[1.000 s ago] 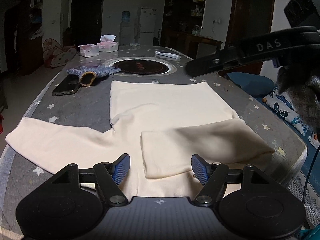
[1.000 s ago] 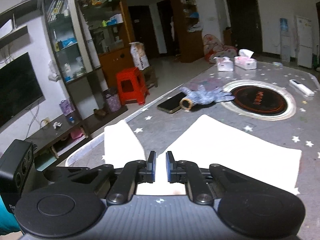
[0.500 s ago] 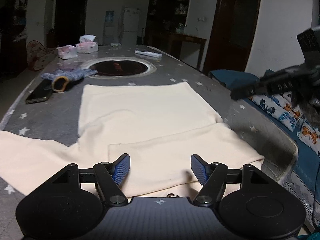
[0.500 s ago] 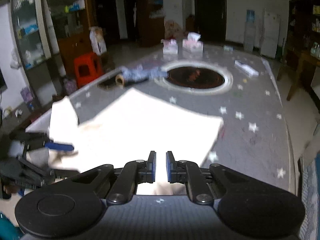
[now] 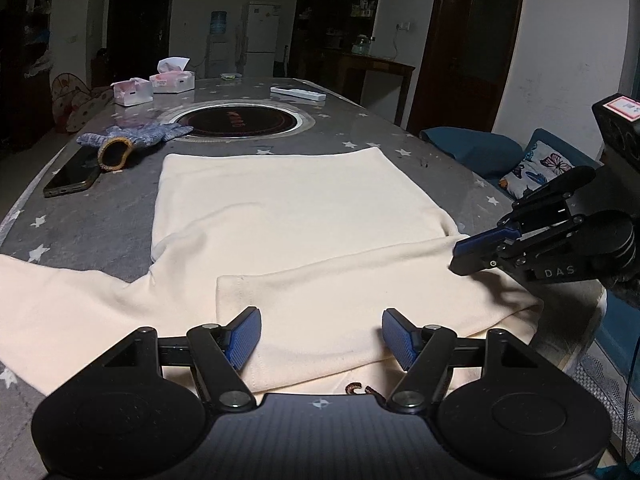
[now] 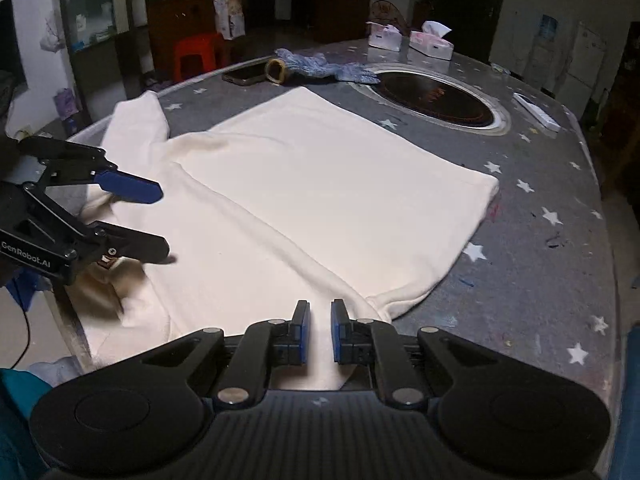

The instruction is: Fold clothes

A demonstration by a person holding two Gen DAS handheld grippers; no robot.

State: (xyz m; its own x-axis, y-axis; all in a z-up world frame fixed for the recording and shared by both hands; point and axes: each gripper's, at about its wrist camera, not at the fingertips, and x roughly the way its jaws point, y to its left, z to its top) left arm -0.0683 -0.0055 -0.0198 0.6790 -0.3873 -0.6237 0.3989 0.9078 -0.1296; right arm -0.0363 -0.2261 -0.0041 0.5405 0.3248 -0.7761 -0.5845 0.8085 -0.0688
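A cream shirt (image 5: 288, 216) is spread flat on the star-patterned table (image 6: 532, 288), one sleeve folded across its chest. The left gripper (image 5: 320, 338) is held wide apart above the near edge. The right gripper (image 6: 319, 330), fingers narrowly parted with nothing pinched, is held over the folded sleeve's shoulder.
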